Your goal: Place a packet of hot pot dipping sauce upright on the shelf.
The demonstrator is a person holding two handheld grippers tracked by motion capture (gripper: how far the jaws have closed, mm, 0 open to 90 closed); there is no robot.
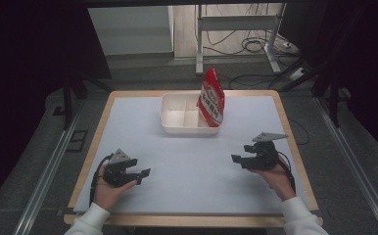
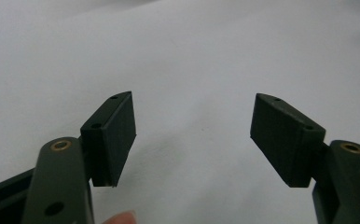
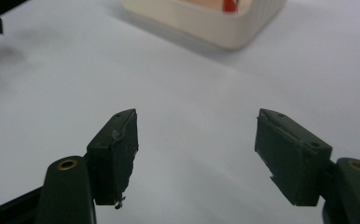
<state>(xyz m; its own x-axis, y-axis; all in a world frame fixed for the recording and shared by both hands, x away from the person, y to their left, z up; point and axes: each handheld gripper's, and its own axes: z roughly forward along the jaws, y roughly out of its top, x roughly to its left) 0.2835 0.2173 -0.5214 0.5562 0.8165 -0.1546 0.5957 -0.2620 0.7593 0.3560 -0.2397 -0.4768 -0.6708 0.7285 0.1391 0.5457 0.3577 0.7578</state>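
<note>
1. the worktop (image 1: pixel 187 161), a pale sheet with a wooden edge, is taking up the middle of the high view, and its near half is lying bare between the two hands.
2. a cream tray (image 1: pixel 177 125) with compartments is sitting at the far middle of the worktop; in the right gripper view its rounded corner (image 3: pixel 215 28) is showing at the far edge.
3. a red and white snack bag (image 1: pixel 211 100) is standing upright in the right end of the tray, leaning a little to the left, its top rising well above the rim.
4. the right gripper (image 1: pixel 240 159) is being held at the near right of the worktop, pointing left, well apart from the tray and bag; in its own view (image 3: pixel 197 154) the jaws are standing wide open with only bare worktop between them.
5. the left gripper (image 1: pixel 142 175) is being held at the near left, pointing right; in its own view (image 2: pixel 193 135) the jaws are also standing wide open, gripping nothing.
6. a fingertip (image 2: pixel 120 217) is peeking in at the bottom edge of the left gripper view.
</note>
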